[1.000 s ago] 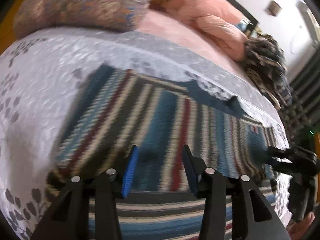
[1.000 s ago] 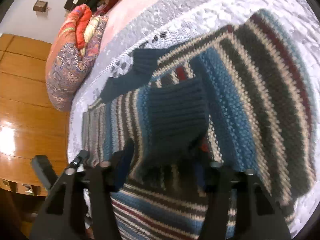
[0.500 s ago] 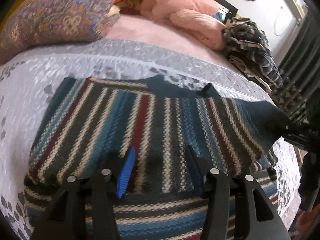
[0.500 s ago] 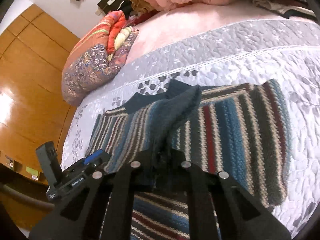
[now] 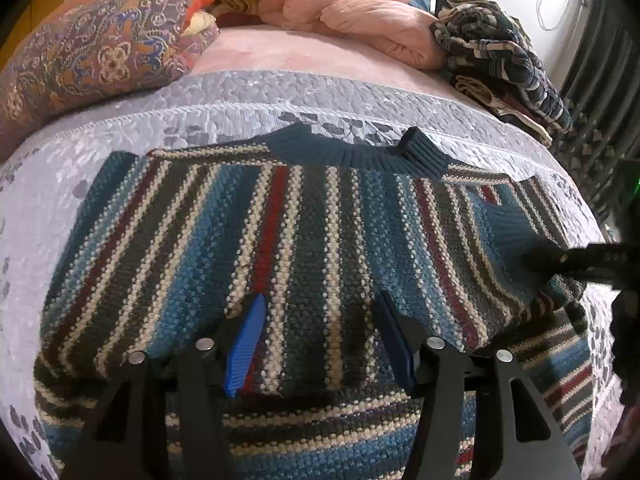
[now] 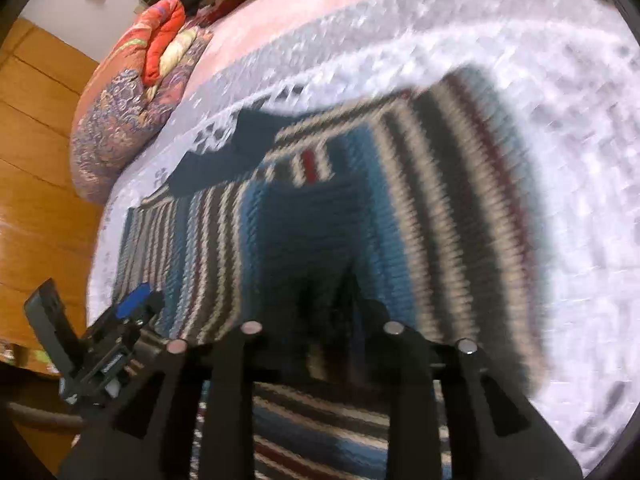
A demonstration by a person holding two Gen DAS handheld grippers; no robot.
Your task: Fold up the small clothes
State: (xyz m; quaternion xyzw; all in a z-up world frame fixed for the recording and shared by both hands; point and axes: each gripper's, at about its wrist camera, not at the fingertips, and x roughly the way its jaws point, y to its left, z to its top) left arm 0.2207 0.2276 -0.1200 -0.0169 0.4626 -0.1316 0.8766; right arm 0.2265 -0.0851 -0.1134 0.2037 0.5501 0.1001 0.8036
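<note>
Left wrist view, closer and steadier than half a second back; striped sweater [image 5: 304, 248] now filling more of the frame, flat on the grey quilt [image 5: 256, 96], dark collar [image 5: 360, 152] at the far edge; left gripper [image 5: 320, 340] spread wide above the near fold, blue pads [image 5: 246, 344] apart, gripping nothing, just as before; right gripper [image 5: 576, 264] reaching in from the right edge, on the sweater's folded sleeve end; clenched on cloth or loose, cannot tell from here.

Right wrist view, heavily blurred now where it was sharp half a second ago; right gripper [image 6: 320, 320] low over the dark sleeve cuff [image 6: 304, 240]; fingers set wider than before, when pinched tight on the cuff; grip on the knit now too smeared and dark to call; left gripper [image 6: 132, 308] at lower left, at the sweater's edge.

Around: one patterned pillow [image 5: 92, 48] far left, one pink blanket [image 5: 352, 4] bunched behind, one heap of dark plaid clothes [image 5: 500, 56] far right; wooden panels [image 6: 36, 160] beyond the bed; one sweater, two grippers.
</note>
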